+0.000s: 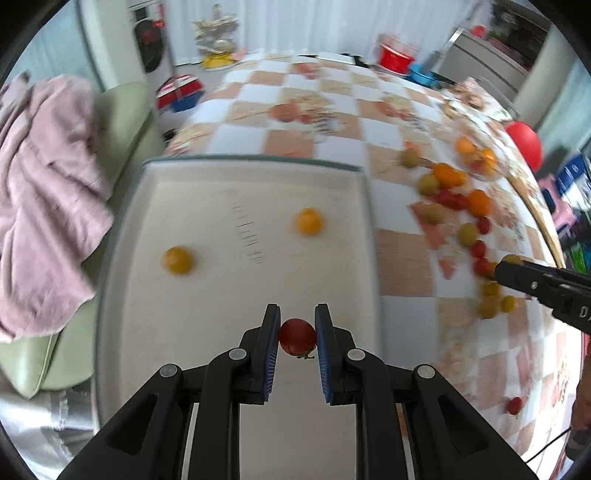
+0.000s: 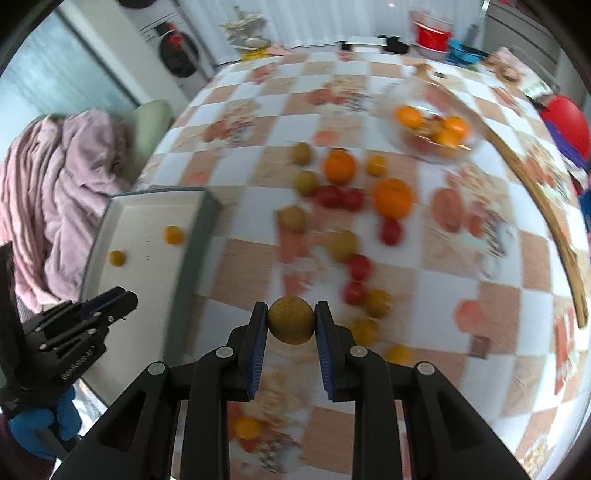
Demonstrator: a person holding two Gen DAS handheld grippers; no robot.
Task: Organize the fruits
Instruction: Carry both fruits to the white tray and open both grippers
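My left gripper [image 1: 297, 325] is shut on a red cherry tomato [image 1: 297, 336] above the near part of a white tray [image 1: 155, 192]. Two small yellow fruits [image 1: 178, 260] [image 1: 308, 220] lie in the tray. My right gripper [image 2: 291, 319] is shut on a brownish-green round fruit [image 2: 291, 320] above the checkered tablecloth [image 2: 491, 295], right of the tray [image 2: 199, 236]. Loose oranges [image 2: 392, 197], red tomatoes [image 2: 359, 266] and green-brown fruits [image 2: 342, 244] are scattered on the cloth ahead of it. The right gripper shows in the left wrist view [image 1: 496, 271], and the left gripper in the right wrist view [image 2: 127, 299].
A clear bowl [image 2: 454, 157] with oranges stands at the far right. A pink blanket [image 1: 40, 192] lies on a green chair left of the table. A red bucket [image 2: 433, 35] and blue tub are beyond the table's far edge. A wooden strip [image 2: 546, 210] runs along the right side.
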